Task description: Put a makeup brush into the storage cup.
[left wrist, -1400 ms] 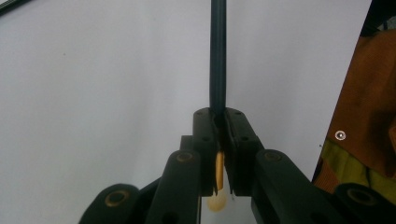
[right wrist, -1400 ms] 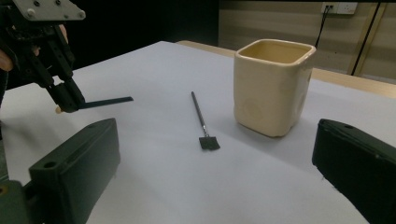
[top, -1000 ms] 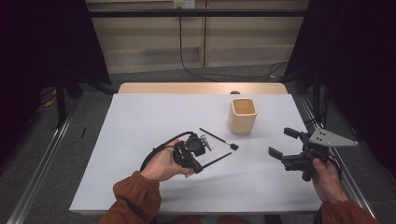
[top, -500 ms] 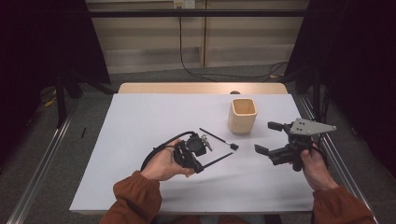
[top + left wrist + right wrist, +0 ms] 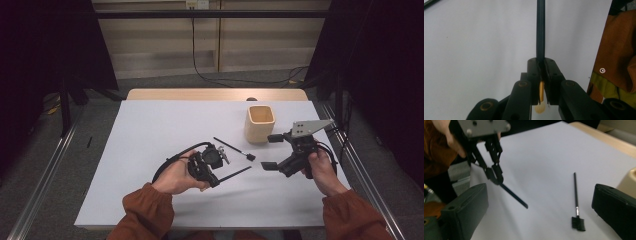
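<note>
White tabletop (image 5: 150, 130) here, dark curtains on both sides and a cable along the back wall. Left gripper (image 5: 207, 165) has its fingers (image 5: 534, 72) clamped tight on a thin dark stick (image 5: 540, 30), which pokes out over the sheet toward the right. Right gripper (image 5: 275, 150) is wide open, fingers (image 5: 616, 207) well apart and holding nothing, hovering just right of a small black brush (image 5: 235, 149) that lies flat on the sheet between the two grippers. Beige cup (image 5: 260, 122) stands upright just behind the brush, near the right gripper.
</note>
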Demonstrator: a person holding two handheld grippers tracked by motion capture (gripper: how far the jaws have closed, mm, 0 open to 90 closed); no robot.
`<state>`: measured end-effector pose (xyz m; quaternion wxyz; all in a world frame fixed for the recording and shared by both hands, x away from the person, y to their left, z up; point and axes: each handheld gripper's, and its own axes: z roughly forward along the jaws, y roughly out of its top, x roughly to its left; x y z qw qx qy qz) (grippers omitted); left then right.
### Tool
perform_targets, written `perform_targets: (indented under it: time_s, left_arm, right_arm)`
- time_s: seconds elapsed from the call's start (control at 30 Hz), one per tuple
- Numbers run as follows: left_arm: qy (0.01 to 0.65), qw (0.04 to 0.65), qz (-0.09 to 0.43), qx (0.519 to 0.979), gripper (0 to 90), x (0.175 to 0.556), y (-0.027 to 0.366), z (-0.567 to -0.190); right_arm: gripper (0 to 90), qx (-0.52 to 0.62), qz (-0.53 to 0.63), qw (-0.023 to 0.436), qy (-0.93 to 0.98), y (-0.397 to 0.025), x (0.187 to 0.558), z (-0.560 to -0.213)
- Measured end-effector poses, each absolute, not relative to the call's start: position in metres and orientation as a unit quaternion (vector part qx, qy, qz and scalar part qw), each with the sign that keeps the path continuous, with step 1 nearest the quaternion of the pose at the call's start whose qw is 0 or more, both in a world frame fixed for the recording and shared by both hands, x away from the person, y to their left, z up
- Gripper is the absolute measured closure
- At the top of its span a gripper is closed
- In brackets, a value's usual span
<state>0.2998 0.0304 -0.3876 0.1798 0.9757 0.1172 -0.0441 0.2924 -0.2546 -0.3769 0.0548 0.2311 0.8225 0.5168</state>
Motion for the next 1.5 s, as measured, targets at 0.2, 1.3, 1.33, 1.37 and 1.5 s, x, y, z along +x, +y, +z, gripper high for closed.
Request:
perform_targets:
  time_s: [0.2,1.3,1.33,1.37,1.5]
  left_arm:
    - [0.114,0.177,-0.044,0.977,84.2,0.3,0.031,-0.387]
    - [0.106,0.149,-0.049,0.982,84.2,0.292,0.021,-0.401]
    - [0.095,0.143,-0.051,0.984,84.2,0.293,0.021,-0.401]
    - [0.095,0.143,-0.051,0.984,84.2,0.293,0.021,-0.401]
    - [0.094,0.135,-0.05,0.985,84.2,0.292,0.019,-0.404]
  right_arm:
    - [0.4,0.216,0.49,0.014,0.844,-0.245,0.3,-0.381]
    - [35.3,0.111,0.266,-0.071,0.955,-0.2,0.306,-0.404]
    - [36.2,0.11,0.263,-0.072,0.956,-0.199,0.306,-0.404]
    - [36.4,0.108,0.261,-0.072,0.956,-0.198,0.307,-0.403]
    - [43.4,0.104,0.238,-0.068,0.963,-0.195,0.308,-0.402]
